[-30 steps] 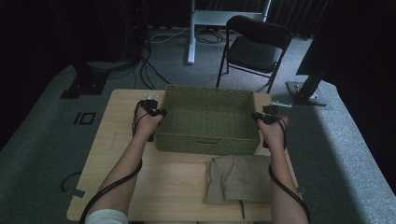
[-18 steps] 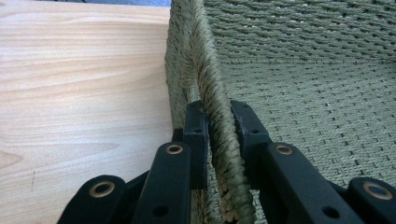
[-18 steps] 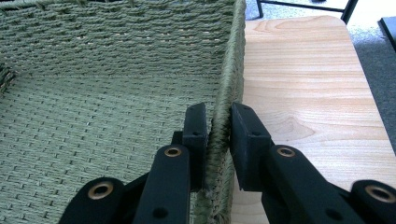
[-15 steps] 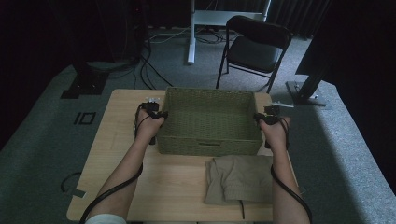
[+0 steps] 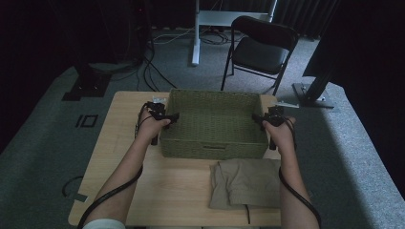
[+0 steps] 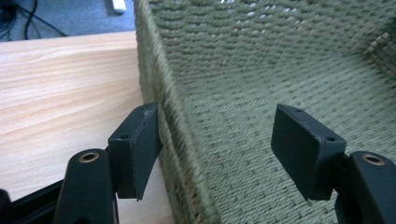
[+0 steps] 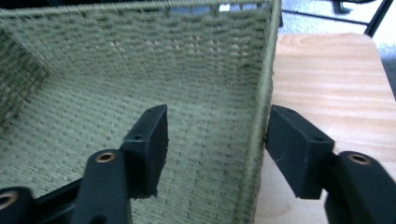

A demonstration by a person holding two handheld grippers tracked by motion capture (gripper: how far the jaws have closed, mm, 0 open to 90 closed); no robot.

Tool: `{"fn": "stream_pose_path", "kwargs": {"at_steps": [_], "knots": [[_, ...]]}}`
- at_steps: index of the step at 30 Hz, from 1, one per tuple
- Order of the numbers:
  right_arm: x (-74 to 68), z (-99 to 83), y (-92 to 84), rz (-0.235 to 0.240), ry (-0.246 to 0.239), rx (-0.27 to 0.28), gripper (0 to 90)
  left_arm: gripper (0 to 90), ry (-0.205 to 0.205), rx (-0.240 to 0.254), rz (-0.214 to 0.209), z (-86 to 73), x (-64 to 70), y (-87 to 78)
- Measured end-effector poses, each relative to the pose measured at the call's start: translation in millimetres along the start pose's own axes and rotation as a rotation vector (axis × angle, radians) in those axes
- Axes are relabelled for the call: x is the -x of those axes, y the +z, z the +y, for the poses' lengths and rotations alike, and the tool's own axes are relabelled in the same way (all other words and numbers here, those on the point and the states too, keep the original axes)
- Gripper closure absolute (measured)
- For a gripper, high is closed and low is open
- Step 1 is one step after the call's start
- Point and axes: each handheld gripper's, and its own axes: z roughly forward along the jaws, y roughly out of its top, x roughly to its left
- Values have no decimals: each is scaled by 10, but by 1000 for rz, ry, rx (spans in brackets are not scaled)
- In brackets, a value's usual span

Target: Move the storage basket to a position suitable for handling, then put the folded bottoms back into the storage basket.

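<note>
Here — both grippers' just-opened jaws spread astride the basket (image 5: pixel 212 123) walls, its front cut off.

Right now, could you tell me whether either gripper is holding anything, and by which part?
Nothing is held. Both jaws have just been opening: the left gripper and right gripper each straddle a side wall of the woven basket without clamping it.

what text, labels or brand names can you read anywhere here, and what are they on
None: no readable word, number or brand shows on the woven basket, the folded cloth, the table or the chair.
The square outline on the floor mat is a plain mark, not text.
</note>
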Motion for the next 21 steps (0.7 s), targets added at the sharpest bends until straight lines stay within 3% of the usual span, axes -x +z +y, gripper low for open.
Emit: {"fn": "stream_pose_path", "kwargs": {"at_steps": [3, 6, 8, 10, 15, 21], "knots": [[-6, 16, -23, 19, -14, 21, 331, 306, 2, 23, 0, 27, -21, -44], [-8, 44, -45, 55, -43, 66, 203, 287, 29, 52, -13, 63, -24, -102], [-27, 61, -71, 55, -90, 52, 191, 265, 43, 64, -12, 86, -25, -146], [-54, 72, -93, 62, -106, 60, 183, 253, 32, 74, -20, 104, -32, -192], [-118, 75, -162, 87, -160, 65, 163, 237, 61, 96, -29, 149, -25, -357], [-158, 57, -236, 100, -171, 78, 152, 209, 69, 115, -67, 153, 29, -545]]}}
